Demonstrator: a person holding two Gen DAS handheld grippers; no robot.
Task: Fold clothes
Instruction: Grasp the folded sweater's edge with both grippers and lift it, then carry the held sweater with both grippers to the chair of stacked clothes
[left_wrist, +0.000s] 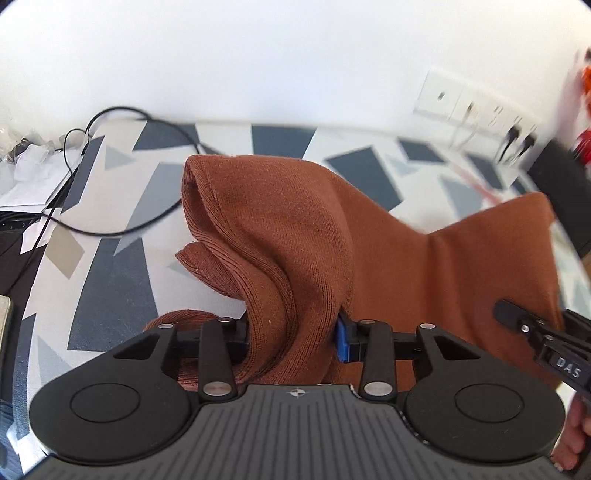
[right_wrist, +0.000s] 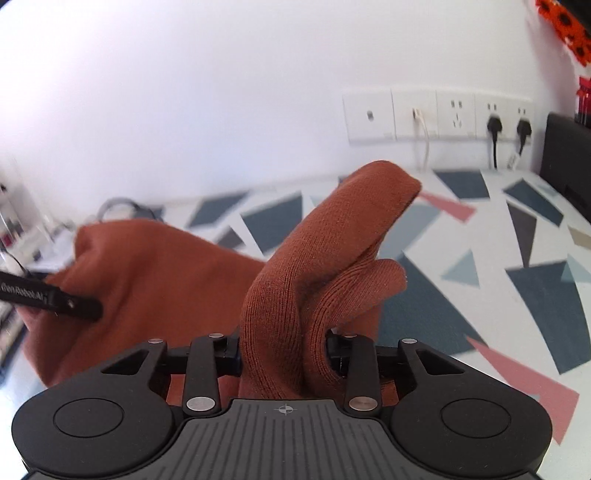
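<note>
You have the rust-brown garment (left_wrist: 280, 236) bunched and pinched in both the left gripper (left_wrist: 291, 339) and the right gripper (right_wrist: 282, 350), lifted above the patterned tablecloth (right_wrist: 461, 295), its cloth stretching sideways between them, equally near each hand.

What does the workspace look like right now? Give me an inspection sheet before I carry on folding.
Surface: table cover with a blue, grey and pink geometric print.
Job's things: rust-brown knit garment, bunched and lifted, stretched between both tools.
Clutter: papers at the table's left edge; the rest there is too blurred to tell.
Grippers: left tool shut on a fold of the garment; right tool shut on another fold.
Cables: black cable looping across the cover; two black plugs and a white lead in the wall sockets.
Surroundings: white wall; orange and red items at far right, blurred.
</note>
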